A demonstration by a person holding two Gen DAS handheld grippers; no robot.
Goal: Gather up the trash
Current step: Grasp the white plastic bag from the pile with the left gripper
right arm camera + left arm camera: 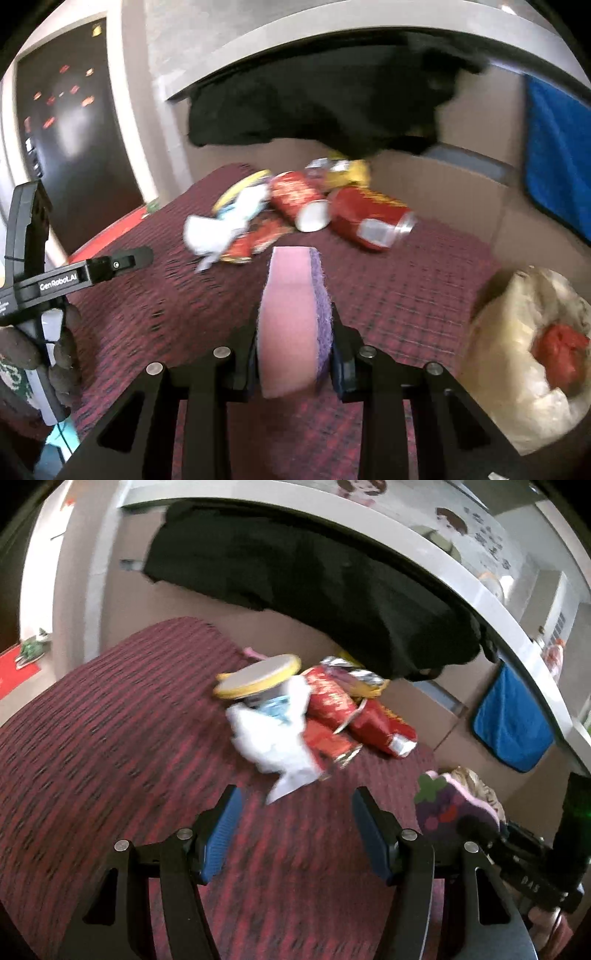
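Bare red-striped cloth (pixel 110 738) lies open between the left gripper (pixel 295 834), whose jaws stand wide and empty, and the trash pile (pixel 310 716). Behind the pile a cardboard wall (pixel 443 192) and a hanging black cloth (pixel 314 583) block the way. A pale bag (pixel 528 354) crowds the right edge, near the right gripper (pixel 295 354).

Woven maroon cloth (pixel 110 738) under glossy foil wrappers (pixel 380 723) and crumpled paper (pixel 266 738).
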